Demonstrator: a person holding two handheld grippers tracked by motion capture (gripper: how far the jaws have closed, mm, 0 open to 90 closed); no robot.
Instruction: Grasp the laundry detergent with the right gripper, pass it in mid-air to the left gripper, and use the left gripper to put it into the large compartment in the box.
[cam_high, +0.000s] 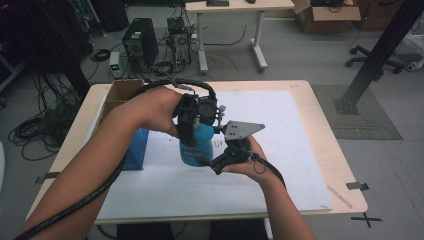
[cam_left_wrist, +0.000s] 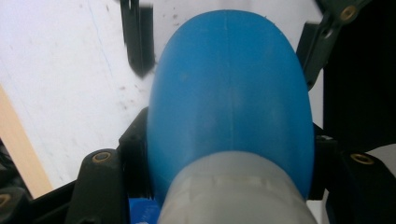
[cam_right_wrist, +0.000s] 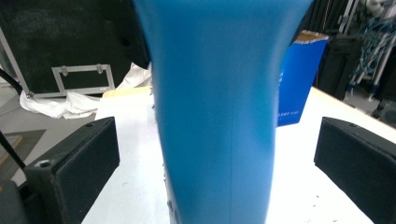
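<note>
Left claw (cam_high: 192, 142) hides most of the blue bottle (cam_high: 197, 147).

Blue plastic bottle (cam_left_wrist: 231, 93) fills the centre, its grey neck band (cam_left_wrist: 238, 191) at 6 o'clock, clamped between the left gripper (cam_left_wrist: 229, 154) black jaws at 8 and 4 o'clock. White table sheet (cam_left_wrist: 60, 84) lies at 10 o'clock; the other gripper's jaw tip (cam_left_wrist: 137, 42) at 11.
</note>
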